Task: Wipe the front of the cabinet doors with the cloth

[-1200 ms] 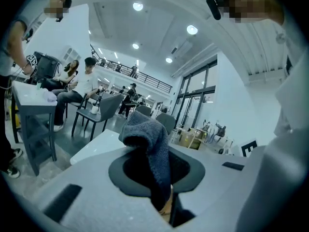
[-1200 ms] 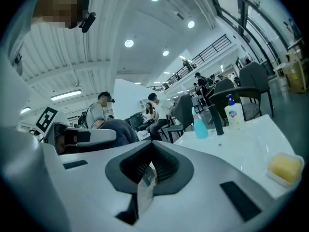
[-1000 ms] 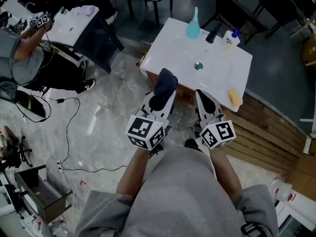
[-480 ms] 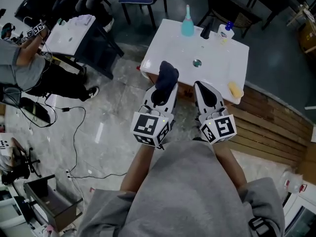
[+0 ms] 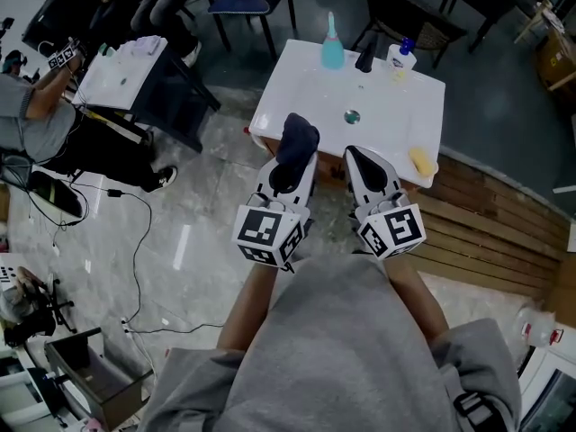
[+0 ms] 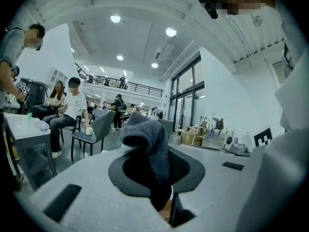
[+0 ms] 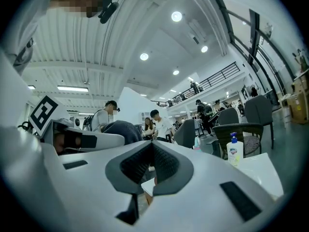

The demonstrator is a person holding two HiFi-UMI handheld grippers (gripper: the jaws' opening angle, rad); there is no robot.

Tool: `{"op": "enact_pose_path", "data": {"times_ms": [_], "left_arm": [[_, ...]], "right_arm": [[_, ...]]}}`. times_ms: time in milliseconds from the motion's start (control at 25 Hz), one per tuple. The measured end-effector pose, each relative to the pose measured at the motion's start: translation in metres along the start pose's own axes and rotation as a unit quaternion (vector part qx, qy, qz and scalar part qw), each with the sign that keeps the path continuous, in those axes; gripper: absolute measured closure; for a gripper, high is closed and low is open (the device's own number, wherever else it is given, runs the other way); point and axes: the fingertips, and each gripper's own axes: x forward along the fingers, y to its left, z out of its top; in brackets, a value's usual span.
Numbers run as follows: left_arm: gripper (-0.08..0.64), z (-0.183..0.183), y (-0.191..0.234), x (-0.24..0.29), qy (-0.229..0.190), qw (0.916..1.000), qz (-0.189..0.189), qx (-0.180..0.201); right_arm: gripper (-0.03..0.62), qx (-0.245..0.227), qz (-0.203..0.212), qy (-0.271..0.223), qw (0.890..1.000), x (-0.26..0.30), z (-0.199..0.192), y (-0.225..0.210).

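Note:
A dark blue-grey cloth (image 5: pixel 299 138) sticks up from my left gripper (image 5: pixel 290 162), which is shut on it. In the left gripper view the cloth (image 6: pixel 147 144) bulges up between the dark pads. My right gripper (image 5: pixel 362 157) is held beside it with its jaws together and nothing between them; its pads (image 7: pixel 164 164) meet in the right gripper view. Both point at the near edge of a white sink cabinet (image 5: pixel 306 79). A sliver of the cabinet's brown front (image 5: pixel 329 171) shows between the grippers; the doors are otherwise hidden under the top.
On the sink top stand a teal bottle (image 5: pixel 332 45), a black faucet (image 5: pixel 364 57), a soap pump bottle (image 5: pixel 400 57) and a yellow sponge (image 5: pixel 421 160). Wooden decking (image 5: pixel 486 232) lies to the right. A small white table (image 5: pixel 121 72), a seated person (image 5: pixel 36 115) and floor cables (image 5: pixel 135 241) are on the left.
Both grippers have stayed side by side with the cloth held. The camera has shifted, so the sink cabinet sits slightly higher and further left in the view.

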Motion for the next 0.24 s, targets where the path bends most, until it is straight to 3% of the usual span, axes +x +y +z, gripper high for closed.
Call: {"op": "enact_pose_path", "data": {"times_ms": [240], "left_arm": [[0.502,-0.0049,0.0011,-0.0038,0.003,1.0,0.005,-0.006]], "right_arm": [[0.584,0.004,0.004,0.003,1.0,-0.0029,-0.0024,0.0025]]}}
